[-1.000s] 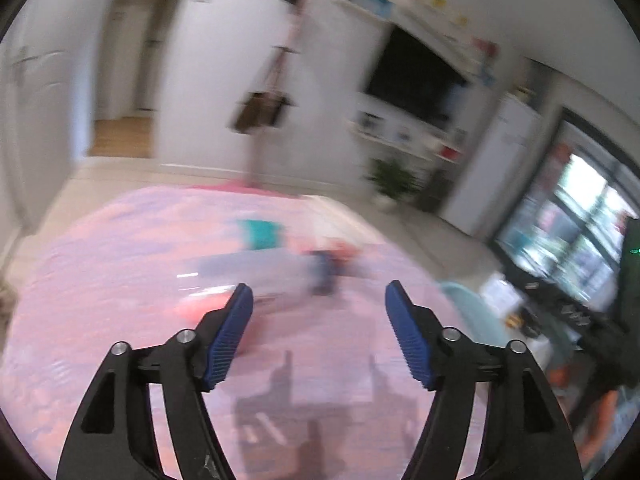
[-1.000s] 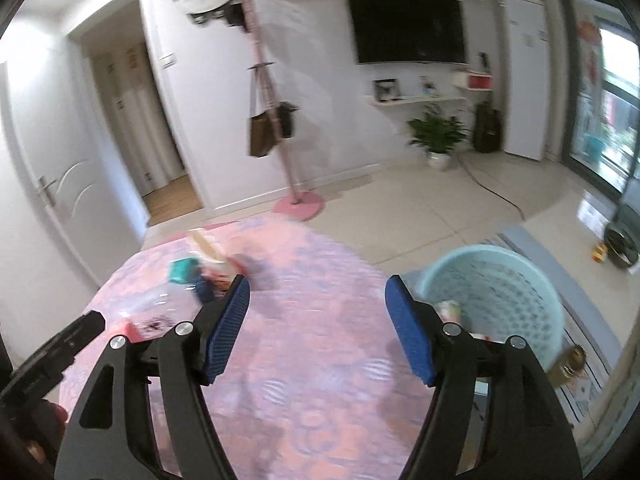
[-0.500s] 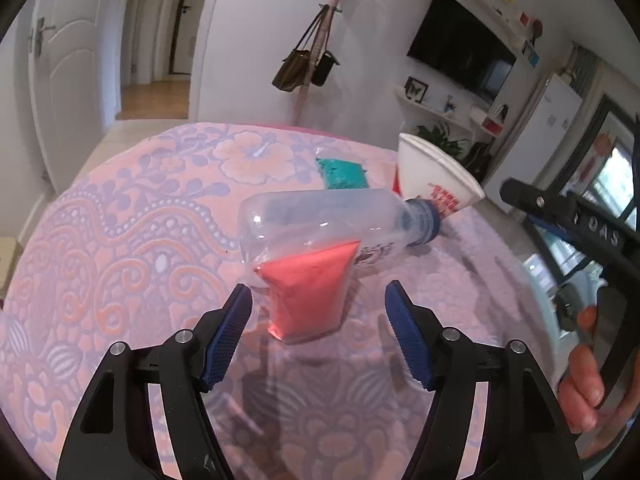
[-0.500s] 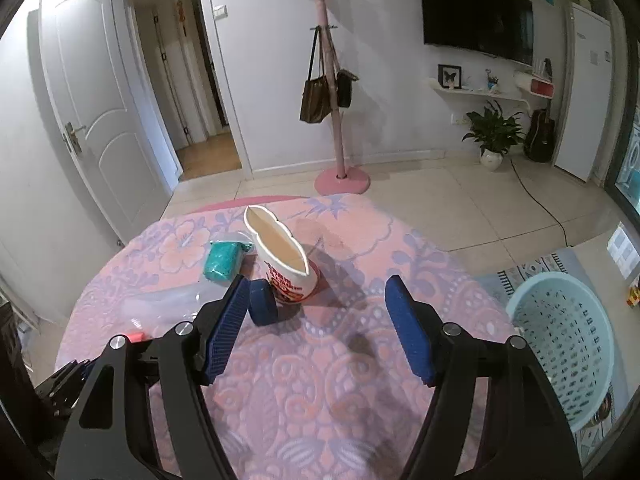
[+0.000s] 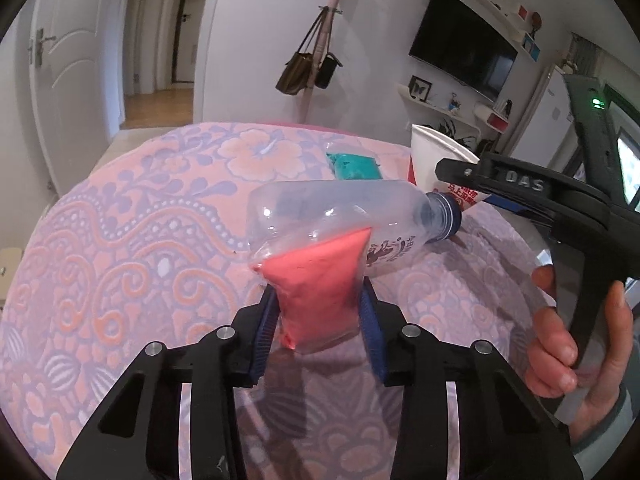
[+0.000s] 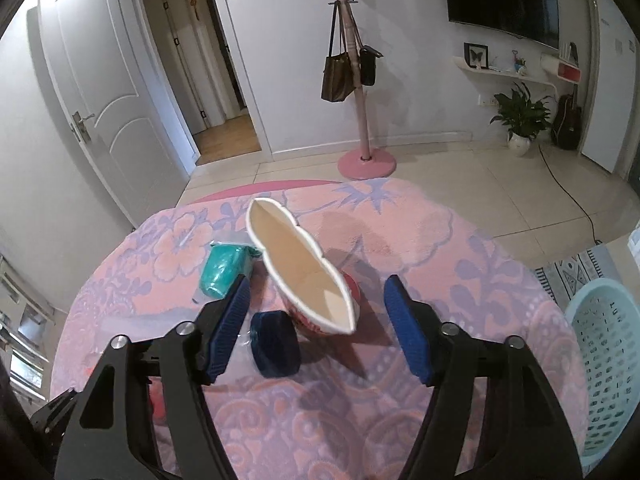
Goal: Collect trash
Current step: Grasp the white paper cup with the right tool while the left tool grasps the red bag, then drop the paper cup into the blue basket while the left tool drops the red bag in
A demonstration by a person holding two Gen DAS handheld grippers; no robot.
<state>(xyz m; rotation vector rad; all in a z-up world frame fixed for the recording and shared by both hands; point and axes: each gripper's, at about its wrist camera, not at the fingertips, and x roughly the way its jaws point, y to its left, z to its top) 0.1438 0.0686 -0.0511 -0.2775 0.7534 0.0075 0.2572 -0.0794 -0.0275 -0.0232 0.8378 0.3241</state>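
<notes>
Our left gripper reaches forward low over the table, its two blue-padded jaws drawn in close and pressing from both sides on a red pouch between them. Our right gripper is held level and pointed ahead, its blue pads spread wide apart with nothing touching them. In the left wrist view, our right hand wraps its fingers around the right gripper's black handle at the far right.
</notes>
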